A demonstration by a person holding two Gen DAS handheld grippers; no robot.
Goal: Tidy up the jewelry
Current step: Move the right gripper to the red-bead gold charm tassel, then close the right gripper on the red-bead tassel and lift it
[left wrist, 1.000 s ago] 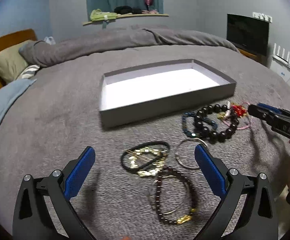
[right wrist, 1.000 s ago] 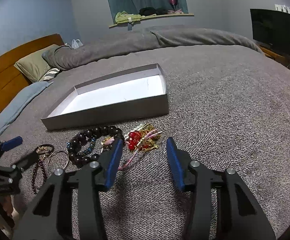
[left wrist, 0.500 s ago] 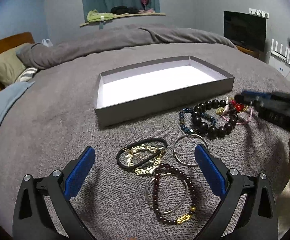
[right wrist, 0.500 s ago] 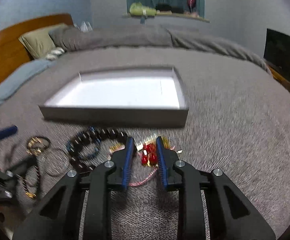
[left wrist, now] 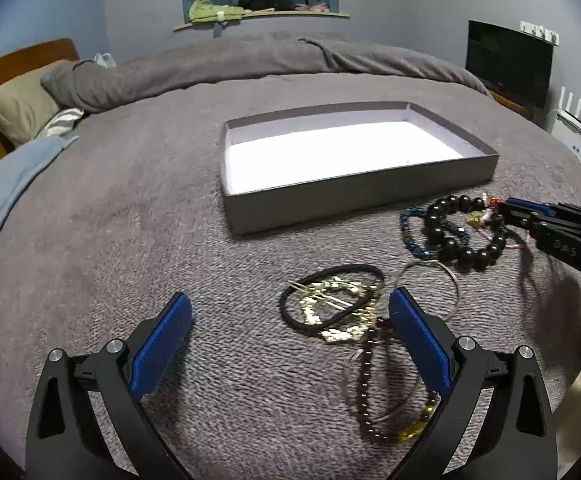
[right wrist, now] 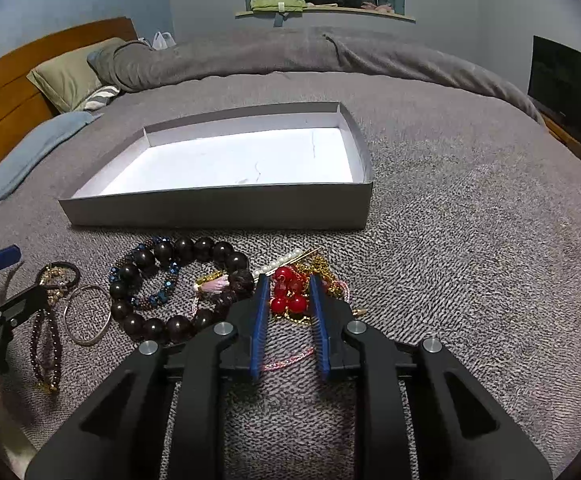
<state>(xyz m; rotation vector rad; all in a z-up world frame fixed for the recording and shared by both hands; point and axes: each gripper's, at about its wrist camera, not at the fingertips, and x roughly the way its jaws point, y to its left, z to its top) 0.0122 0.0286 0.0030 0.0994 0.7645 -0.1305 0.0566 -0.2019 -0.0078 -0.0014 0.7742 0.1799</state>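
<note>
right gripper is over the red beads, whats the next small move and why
Probably finish closing, then lift. The right hand-held gripper is closing with the red beads between its pads, though a firm pinch isn't clear yet. The gray box just behind is empty, so once gripped, the cluster can go there. The left hand-held gripper is open.
</note>
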